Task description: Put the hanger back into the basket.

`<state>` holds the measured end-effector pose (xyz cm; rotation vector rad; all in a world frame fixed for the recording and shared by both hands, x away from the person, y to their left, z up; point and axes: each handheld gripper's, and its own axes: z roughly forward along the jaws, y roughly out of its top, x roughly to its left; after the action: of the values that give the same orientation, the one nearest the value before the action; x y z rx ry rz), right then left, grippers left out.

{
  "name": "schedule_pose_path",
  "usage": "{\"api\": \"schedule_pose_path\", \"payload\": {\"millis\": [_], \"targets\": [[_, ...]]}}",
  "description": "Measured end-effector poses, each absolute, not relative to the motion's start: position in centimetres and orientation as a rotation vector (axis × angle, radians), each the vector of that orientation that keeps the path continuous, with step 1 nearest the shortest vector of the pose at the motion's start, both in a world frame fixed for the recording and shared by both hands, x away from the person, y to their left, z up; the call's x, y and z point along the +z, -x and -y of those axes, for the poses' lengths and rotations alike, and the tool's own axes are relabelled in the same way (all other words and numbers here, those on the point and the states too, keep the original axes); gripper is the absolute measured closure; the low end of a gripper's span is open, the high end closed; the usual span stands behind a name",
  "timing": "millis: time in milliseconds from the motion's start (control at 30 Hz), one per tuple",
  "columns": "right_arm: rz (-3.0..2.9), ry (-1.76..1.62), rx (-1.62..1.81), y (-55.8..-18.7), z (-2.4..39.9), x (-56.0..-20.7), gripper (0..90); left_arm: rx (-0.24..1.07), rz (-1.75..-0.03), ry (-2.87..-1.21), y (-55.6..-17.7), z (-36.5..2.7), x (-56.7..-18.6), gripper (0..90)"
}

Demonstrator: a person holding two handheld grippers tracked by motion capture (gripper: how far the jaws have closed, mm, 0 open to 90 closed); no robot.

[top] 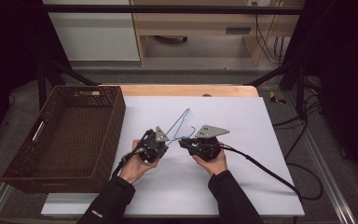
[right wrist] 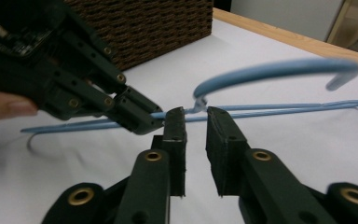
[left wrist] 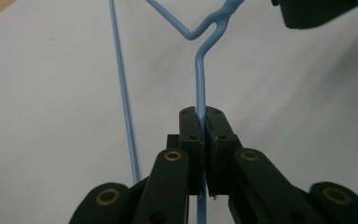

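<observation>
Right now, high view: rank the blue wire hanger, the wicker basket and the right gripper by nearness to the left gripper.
1. Blue wire hanger: clamped in the left gripper, so touching.
2. Right gripper: just to its right, at the hanger's neck, jaws slightly apart.
3. Wicker basket: farthest, on the table's left side.

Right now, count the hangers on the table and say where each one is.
1. The blue wire hanger lies on the white sheet right of the wicker basket, clamped by the left gripper.
</observation>
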<state>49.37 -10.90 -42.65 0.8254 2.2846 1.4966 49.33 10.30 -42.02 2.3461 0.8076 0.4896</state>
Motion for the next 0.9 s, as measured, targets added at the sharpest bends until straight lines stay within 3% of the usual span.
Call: {"api": "schedule_pose_path", "payload": {"millis": [433,900], "targets": [[-2.290,-0.852,1.504,-47.2,14.6,-41.7,57.9,0.504,-0.805,-2.277,-48.9,-11.2,-40.6,87.6],[-2.190,-0.950,1.498,-44.9,21.0,-41.3,20.5,0.417,-0.746,-2.205,-47.7,-12.3,-37.6,87.6]]}}
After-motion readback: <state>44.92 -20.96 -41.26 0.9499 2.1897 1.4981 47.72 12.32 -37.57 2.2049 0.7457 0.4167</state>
